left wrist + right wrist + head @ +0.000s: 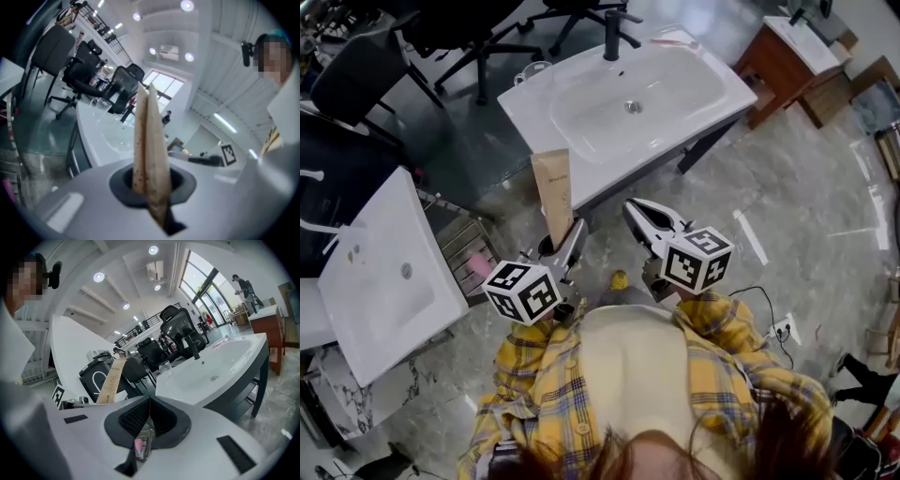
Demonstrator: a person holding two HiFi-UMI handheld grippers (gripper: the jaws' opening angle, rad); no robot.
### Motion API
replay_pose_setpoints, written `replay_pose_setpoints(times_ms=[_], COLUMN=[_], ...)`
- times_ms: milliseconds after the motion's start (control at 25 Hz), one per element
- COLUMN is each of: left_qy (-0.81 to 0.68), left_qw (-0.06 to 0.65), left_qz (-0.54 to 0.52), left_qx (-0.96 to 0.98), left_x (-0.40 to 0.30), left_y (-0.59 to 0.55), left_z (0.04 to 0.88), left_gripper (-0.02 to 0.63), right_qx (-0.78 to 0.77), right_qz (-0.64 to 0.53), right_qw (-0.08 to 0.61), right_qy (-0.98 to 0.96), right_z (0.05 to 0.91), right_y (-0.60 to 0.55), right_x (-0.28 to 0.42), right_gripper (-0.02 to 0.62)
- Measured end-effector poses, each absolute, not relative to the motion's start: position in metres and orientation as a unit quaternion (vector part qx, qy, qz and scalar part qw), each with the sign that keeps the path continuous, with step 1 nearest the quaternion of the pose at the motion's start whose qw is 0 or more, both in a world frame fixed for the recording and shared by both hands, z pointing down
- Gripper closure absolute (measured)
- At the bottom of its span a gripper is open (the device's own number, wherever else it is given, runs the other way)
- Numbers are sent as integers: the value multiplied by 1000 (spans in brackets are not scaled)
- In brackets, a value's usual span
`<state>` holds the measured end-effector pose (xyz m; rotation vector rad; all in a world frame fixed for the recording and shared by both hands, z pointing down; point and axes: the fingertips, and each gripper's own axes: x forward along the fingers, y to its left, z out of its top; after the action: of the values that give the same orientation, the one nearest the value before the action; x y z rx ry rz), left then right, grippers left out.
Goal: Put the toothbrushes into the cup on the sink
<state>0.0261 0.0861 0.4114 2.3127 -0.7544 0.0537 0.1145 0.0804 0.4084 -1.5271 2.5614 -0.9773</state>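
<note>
Both grippers are closed. The left gripper [573,231] has its fingers [185,180] clamped on a tall tan box [553,187]. The box stands upright between them and rises well past the tips. The right gripper [639,217] sits just beside it, and its fingers [161,420] meet at the tips. Lower in the gap between them sits a small clear pack [140,444] with a pink piece inside, apparently nipped there.

Ahead of both sets of fingers lies the white sink [698,86], well apart from them. The cup [532,72], a clear glass, stands on the sink's rim, beyond and slightly left of the left fingers. What it holds is too small to tell. A black faucet [612,33] rises at the far rim, ahead of the right fingers.

Only the right gripper view shows the pack, since the head view sees just the closed white jaws. That view also shows the box to the left of its own fingers. The left gripper view shows the box's narrow edge filling the gap.
</note>
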Motion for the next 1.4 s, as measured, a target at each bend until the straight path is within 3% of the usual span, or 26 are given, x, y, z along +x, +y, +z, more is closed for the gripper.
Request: replay_pose_setpoints(times_ms=[760, 1400], left_qy=[-310, -267], left_qw=[330, 343], left_qz=[50, 34], left_qx=[890, 900], left_x=[63, 25], left_y=[61, -28], left_z=[405, 411], left_gripper=[595, 595], right_qx=[-452, -482], right_qz=[-309, -295], right_qw=[20, -8], right_qy=[836, 825], right_z=[409, 402], right_y=[49, -31], right_x=[143, 97], right_gripper=[581, 580])
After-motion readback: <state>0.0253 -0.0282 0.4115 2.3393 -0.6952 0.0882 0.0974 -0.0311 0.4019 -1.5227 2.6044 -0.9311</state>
